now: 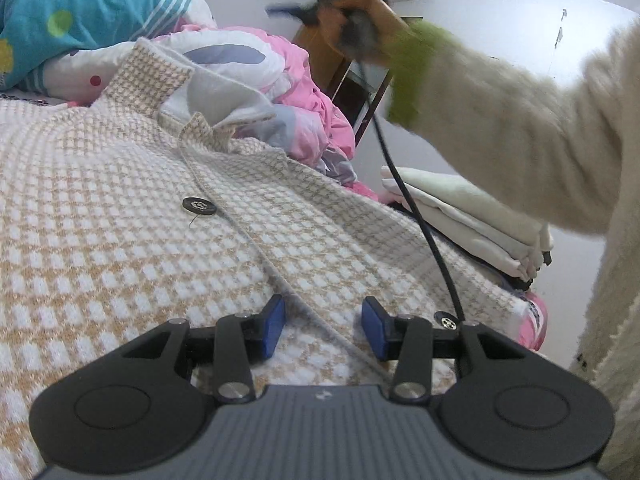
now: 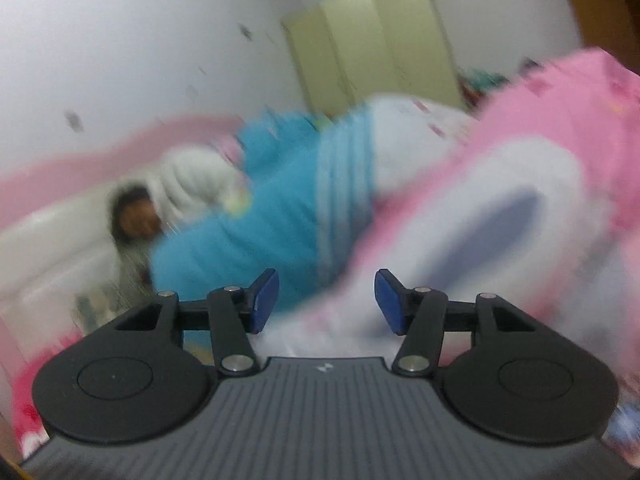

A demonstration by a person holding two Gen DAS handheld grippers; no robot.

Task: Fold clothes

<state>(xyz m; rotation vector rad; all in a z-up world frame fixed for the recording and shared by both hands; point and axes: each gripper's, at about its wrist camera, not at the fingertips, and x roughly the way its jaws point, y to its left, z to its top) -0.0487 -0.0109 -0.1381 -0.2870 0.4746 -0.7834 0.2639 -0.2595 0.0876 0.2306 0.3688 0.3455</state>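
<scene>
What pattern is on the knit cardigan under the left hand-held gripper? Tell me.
A small tan-and-white check on the cardigan, clearest in the left wrist view.

No words, numbers or signs can be read on anything here; it is all too small or blurry.

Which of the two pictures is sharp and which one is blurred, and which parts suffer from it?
Left wrist view: mostly sharp; the checked cardigan and its dark button are crisp, while the raised right hand near the top is smeared. Right wrist view: the whole background, including the blue and pink bedding, is motion-blurred; only the right claw stays crisp. Both views show fisheye bending toward the edges.
</scene>
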